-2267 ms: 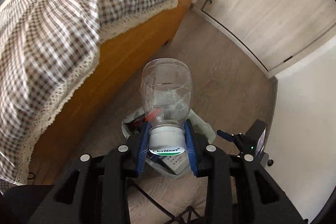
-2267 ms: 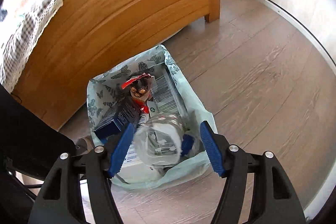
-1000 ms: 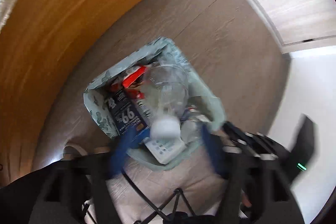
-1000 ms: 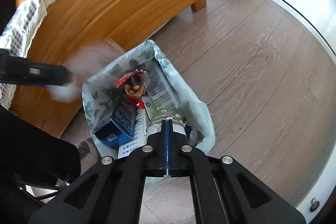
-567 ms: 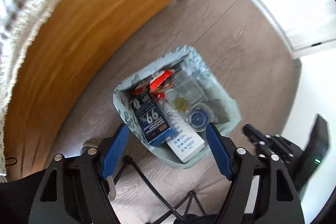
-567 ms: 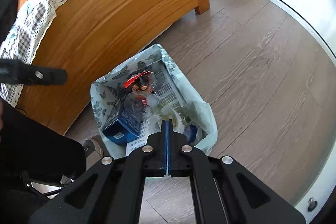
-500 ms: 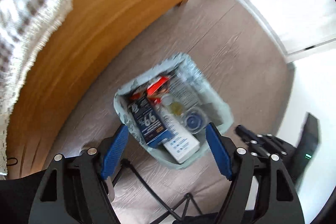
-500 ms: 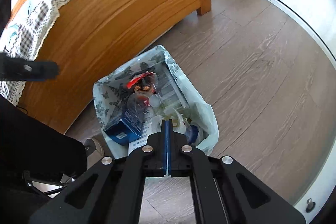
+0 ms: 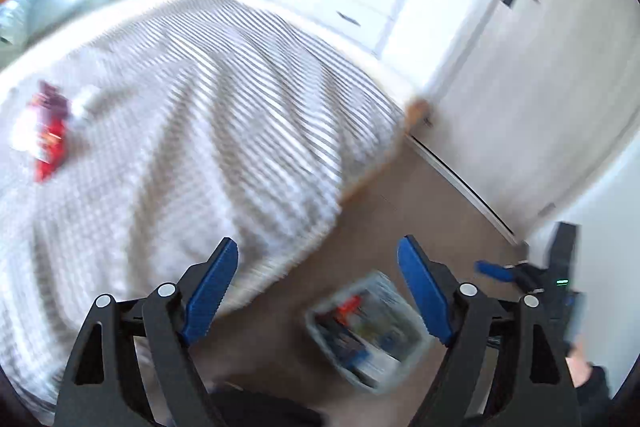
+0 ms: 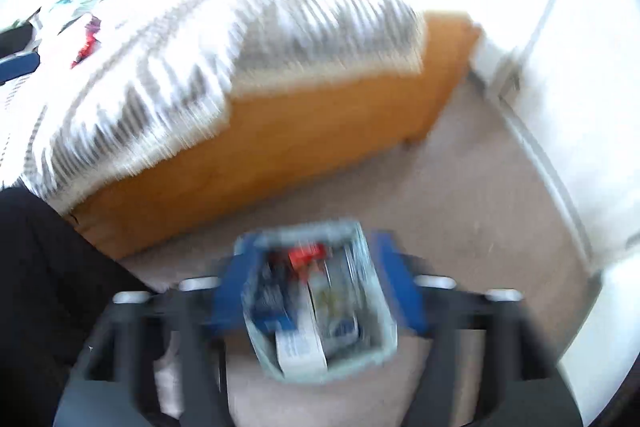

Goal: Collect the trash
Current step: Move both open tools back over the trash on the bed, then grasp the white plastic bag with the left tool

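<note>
Floor [image 10: 460,211]: blurred, crammed trash bag [image 10: 320,307]

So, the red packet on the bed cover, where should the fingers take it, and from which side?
Probably from above, across the narrow width of the red packet. It seems to lie flat on the checked bed cover and longer than wide. Blur hides its edges.
</note>
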